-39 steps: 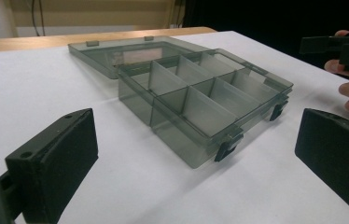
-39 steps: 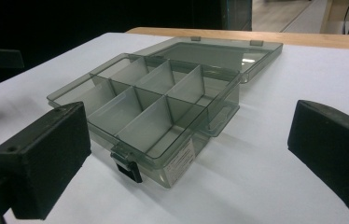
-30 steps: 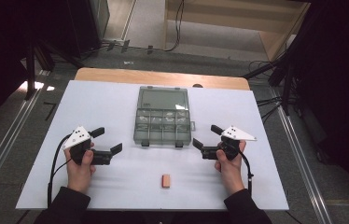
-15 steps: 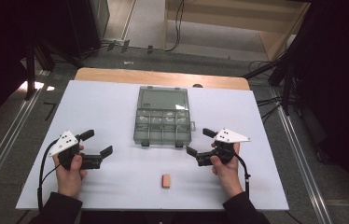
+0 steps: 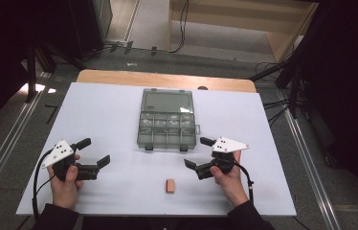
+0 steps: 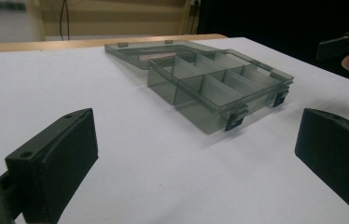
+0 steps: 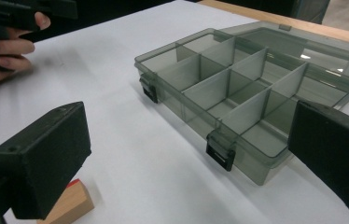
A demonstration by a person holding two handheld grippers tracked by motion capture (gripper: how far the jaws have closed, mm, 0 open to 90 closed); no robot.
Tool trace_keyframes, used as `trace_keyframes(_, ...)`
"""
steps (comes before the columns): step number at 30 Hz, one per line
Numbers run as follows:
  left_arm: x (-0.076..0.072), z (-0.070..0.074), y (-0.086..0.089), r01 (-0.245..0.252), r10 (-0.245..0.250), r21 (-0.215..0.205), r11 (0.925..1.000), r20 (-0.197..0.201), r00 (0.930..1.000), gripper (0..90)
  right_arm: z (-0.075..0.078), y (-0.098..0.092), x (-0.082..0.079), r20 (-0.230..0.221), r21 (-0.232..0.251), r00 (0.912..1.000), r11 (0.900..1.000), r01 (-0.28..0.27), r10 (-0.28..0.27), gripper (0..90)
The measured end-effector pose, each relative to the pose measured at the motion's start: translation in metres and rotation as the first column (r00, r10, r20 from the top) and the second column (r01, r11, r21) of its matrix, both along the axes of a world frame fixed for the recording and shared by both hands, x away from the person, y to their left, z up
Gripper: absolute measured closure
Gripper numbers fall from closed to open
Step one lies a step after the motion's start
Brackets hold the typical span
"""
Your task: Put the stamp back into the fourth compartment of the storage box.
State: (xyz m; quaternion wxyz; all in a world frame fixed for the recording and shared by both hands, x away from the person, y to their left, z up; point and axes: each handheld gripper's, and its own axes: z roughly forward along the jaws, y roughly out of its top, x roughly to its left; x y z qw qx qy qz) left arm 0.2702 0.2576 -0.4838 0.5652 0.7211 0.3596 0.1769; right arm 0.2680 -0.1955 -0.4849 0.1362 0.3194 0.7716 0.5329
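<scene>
A smoky clear compartment box (image 5: 140, 129) lies with its lid open at the middle of the white table. Its compartments look empty. A small wooden block (image 5: 170, 185) lies near the front edge, between my two hands. My left gripper (image 5: 95, 151) stands open at the front left and points toward the box (image 6: 210, 91); nothing sits between its jaws (image 6: 196, 140). At the front right my right gripper (image 5: 196, 152) is open as well, facing the box's latched front (image 7: 238, 79). The block (image 7: 70, 205) lies just under its left jaw (image 7: 189, 144).
The white table top (image 5: 105, 110) ends in a wooden strip (image 5: 167, 79) at the back. Rails and cables run on the floor around the table. In the right gripper view, the other hand (image 7: 9, 49) shows far off at the upper left.
Both hands have drawn back toward the front edge. The left one has also shifted left, away from the box. Both grippers stay open.
</scene>
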Motion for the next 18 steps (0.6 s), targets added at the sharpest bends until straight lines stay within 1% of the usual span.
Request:
trace_keyframes(4,-0.003,0.0,0.004,-0.007,0.007,0.007,1.0,0.002,1.0,0.0,-0.001,0.002,-0.001,-0.003,0.0,0.9998,1.0,-0.021,0.021,0.0)
trace_keyframes(6,-0.005,-0.001,0.005,-0.011,0.011,0.0,0.9999,0.005,0.9999,0.0,-0.001,0.003,-0.002,-0.009,-0.004,0.9995,1.0,-0.031,0.031,0.0)
trace_keyframes(11,-0.008,-0.001,0.007,-0.011,0.011,0.006,0.9999,0.008,0.9999,0.0,-0.002,0.006,-0.004,-0.018,-0.009,0.9979,0.998,-0.062,0.062,0.0)
trace_keyframes(15,-0.01,-0.001,0.009,-0.013,0.013,0.001,0.9999,0.012,0.9998,0.0,-0.004,0.011,-0.007,-0.035,-0.024,0.9951,0.995,-0.093,0.092,0.0)
trace_keyframes(18,-0.012,-0.001,0.01,-0.012,0.012,0.003,0.9999,0.01,0.9999,0.0,-0.004,0.015,-0.009,-0.036,-0.04,0.9929,0.993,-0.115,0.114,0.0)
